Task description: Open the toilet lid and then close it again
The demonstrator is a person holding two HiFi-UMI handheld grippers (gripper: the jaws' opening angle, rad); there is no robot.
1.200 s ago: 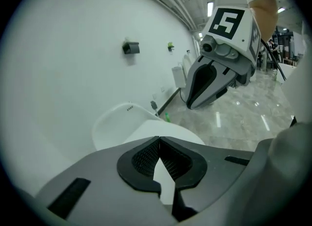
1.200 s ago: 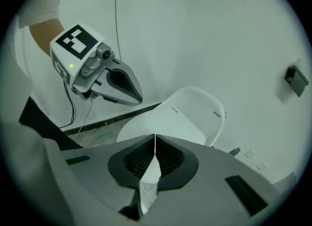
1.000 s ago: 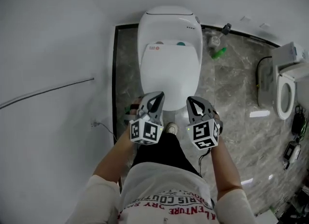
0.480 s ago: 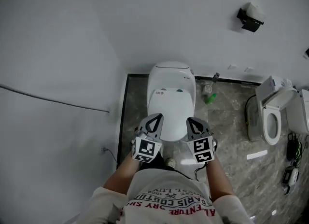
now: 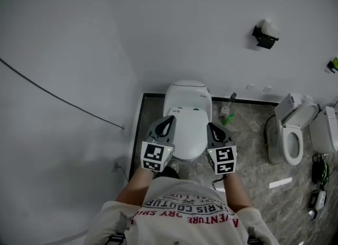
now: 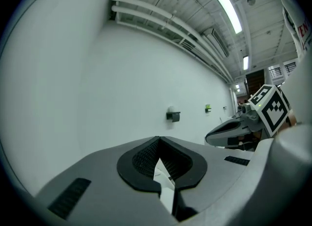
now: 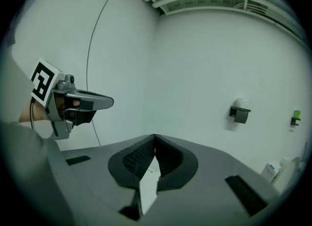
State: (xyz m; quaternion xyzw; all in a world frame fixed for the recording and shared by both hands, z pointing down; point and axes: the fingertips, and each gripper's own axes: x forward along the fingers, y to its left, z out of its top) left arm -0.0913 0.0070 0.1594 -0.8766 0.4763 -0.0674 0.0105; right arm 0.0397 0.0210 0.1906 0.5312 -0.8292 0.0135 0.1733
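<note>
The white toilet (image 5: 187,113) stands against the back wall with its lid (image 5: 188,133) down. I stand in front of it and hold both grippers up at chest height, well above the lid and touching nothing. My left gripper (image 5: 170,118) is shut and empty, over the lid's left edge in the head view. My right gripper (image 5: 210,125) is shut and empty, over the lid's right edge. In the left gripper view the left gripper (image 6: 158,138) points at the bare white wall. In the right gripper view the right gripper (image 7: 155,135) also faces the wall.
A second toilet (image 5: 293,128) with its lid raised stands at the right. A green bottle (image 5: 226,116) sits on the marble floor beside the first toilet. A paper holder (image 5: 263,34) hangs on the back wall. A thin cable (image 5: 58,100) runs along the left wall.
Both grippers have risen together, away from the toilet's front edge. The head view has pulled back, so the toilet looks smaller. The lid has stayed down.
</note>
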